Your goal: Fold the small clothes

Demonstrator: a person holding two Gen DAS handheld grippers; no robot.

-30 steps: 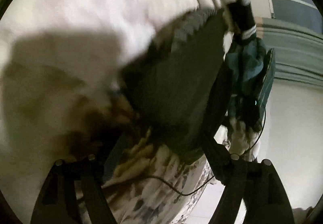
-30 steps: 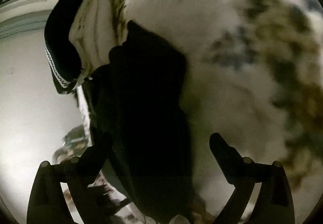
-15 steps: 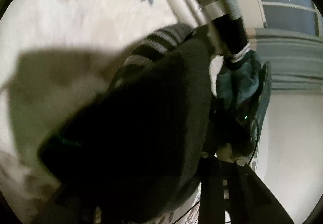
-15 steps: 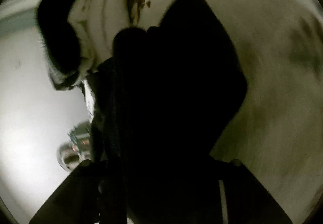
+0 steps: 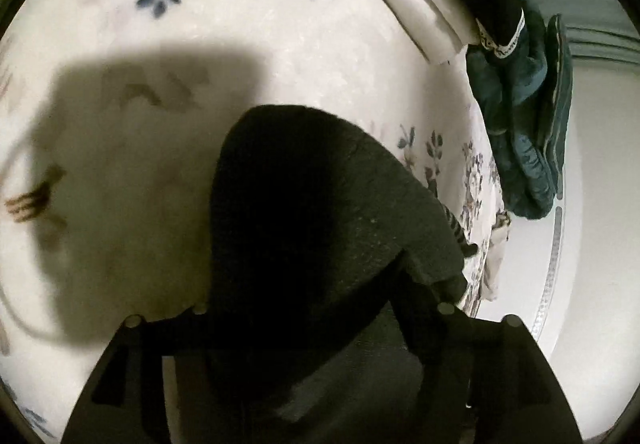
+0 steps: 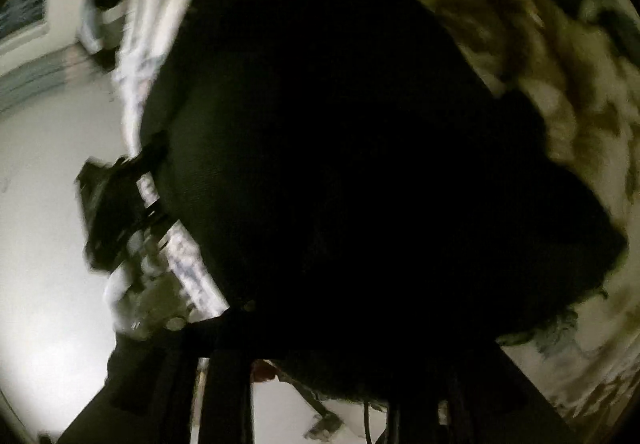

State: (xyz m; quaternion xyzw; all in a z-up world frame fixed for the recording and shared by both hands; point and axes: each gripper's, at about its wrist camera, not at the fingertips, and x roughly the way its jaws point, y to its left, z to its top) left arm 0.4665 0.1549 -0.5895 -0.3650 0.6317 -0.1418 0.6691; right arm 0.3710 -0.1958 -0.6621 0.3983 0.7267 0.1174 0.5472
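A dark knit garment (image 5: 320,204) lies bunched on the floral bed cover (image 5: 240,24), right in front of my left gripper (image 5: 312,276). Its jaws are opening and stand wide, with the cloth draped between and over them. The right finger (image 5: 420,284) shows under the hem; the left one is buried. In the right wrist view the same dark garment (image 6: 340,124) fills most of the blurred picture. It covers my right gripper (image 6: 340,324), whose jaws are also opening. I cannot see whether its pads press the cloth.
A teal padded jacket (image 5: 520,124) hangs off the bed's right edge, below a black piece with a white band (image 5: 500,16). Pale floor (image 5: 592,244) lies beyond that edge. A blurred black device (image 6: 112,204) sits left of the garment in the right wrist view.
Both grippers closed on the dark garment and carried it across the bed, the right one sweeping far. The cloth now lies doubled over, and the left fingers stand apart again.
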